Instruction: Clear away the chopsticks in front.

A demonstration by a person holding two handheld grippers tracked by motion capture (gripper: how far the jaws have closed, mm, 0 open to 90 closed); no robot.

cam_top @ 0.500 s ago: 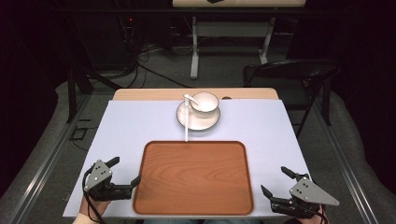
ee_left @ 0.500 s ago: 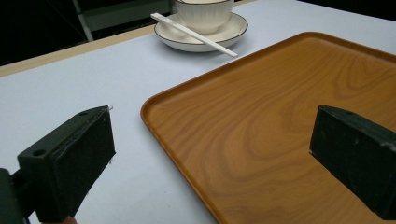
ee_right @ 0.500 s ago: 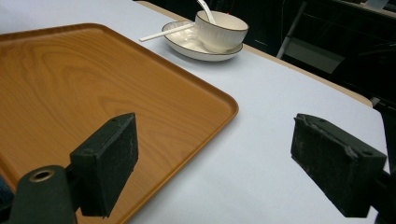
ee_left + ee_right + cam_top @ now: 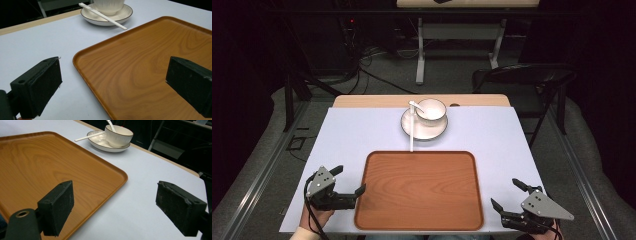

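Wood-grained, round-cornered tray (image 4: pixel 419 190) lies on the pale matte table cover (image 4: pixel 362 130) between the left gripper (image 4: pixel 350 181) and right gripper (image 4: pixel 509 196), both wide open and empty, its far rim near a glossy white plate (image 4: pixel 412 129) holding a ribbed bowl (image 4: pixel 431 111).

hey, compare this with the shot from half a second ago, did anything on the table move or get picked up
Nothing visibly changed. The left claw and right claw are open at the tray's near corners, holding nothing. The bowl sits on its plate, with the chopsticks across the rim.
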